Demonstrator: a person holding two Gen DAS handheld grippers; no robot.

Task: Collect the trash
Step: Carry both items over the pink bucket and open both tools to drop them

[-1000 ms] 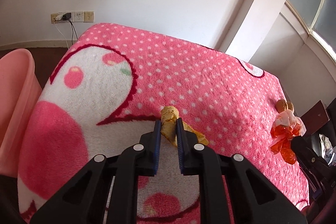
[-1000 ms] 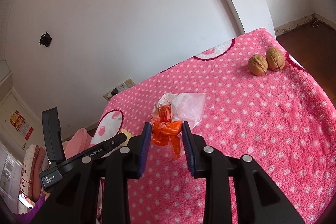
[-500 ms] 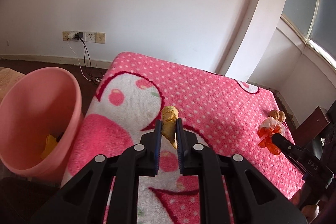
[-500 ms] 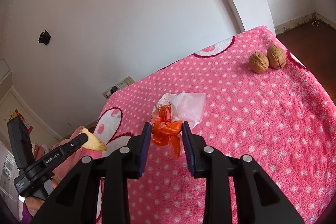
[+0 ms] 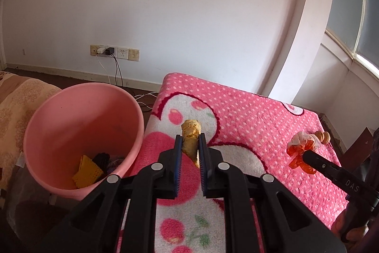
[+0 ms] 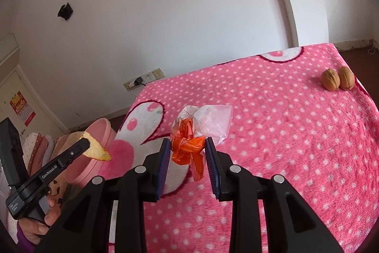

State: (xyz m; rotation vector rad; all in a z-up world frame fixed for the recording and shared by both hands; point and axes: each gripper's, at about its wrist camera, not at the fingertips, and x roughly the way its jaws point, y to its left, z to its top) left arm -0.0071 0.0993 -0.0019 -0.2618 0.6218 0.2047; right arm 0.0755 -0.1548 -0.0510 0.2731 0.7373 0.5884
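Blanket (image 5: 260,115) pink, white dots; bin (image 5: 59,110) pale pink; peel (image 5: 190,136) yellow-tan; wrapper (image 6: 189,146) orange, clear; walnuts (image 6: 337,81) brown.

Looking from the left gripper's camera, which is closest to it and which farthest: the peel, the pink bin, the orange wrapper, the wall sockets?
1. Peel: pinched between the left gripper's fingers.
2. Pink bin: just left, beside the blanket.
3. Orange wrapper: far right, in the right gripper.
4. Wall sockets: farthest, on the back wall.

A home bedroom: a pink polka-dot fleece blanket (image 5: 248,115) covers the bed, wall sockets (image 5: 113,52) at eleven o'clock, folded bedding (image 6: 39,146) at nine.
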